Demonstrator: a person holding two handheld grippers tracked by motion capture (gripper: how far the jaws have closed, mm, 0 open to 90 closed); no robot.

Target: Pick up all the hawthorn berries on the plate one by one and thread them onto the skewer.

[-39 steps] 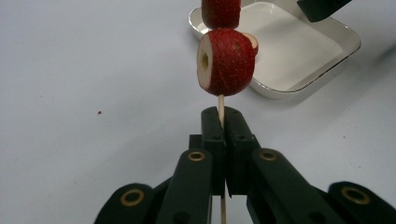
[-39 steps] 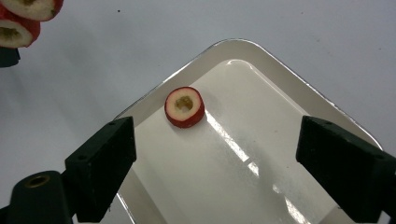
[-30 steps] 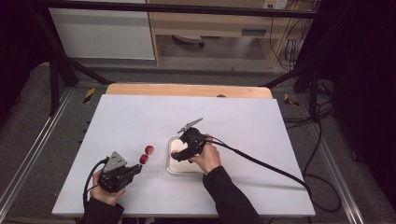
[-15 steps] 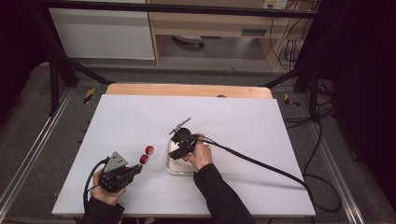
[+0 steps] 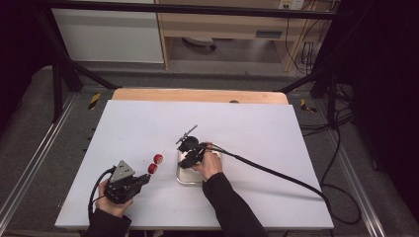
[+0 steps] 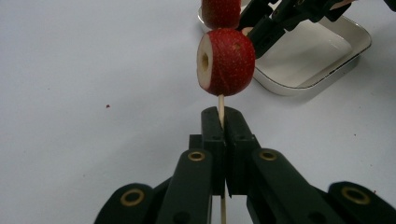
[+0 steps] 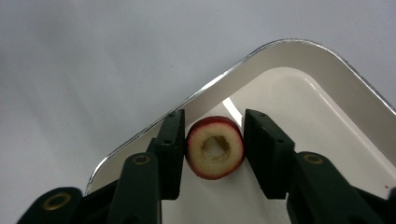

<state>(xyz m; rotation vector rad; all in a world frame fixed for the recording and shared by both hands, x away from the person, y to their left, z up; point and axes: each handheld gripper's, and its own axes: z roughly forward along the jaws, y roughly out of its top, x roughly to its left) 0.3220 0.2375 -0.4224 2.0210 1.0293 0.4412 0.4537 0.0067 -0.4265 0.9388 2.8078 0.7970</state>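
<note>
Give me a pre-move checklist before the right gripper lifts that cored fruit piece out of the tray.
1. Fruit piece between the right gripper jaws: ok; jaws have just been closing.
2. Pads pressing it: not ok, a gap shows on the right side, the left about touching.
3. Piece inside the tray, near its corner wall: ok.
4. Left gripper shut on the skewer: ok.
5. Two red pieces already on the skewer: ok.
6. Free skewer tip beyond the far piece: cannot tell.
</note>
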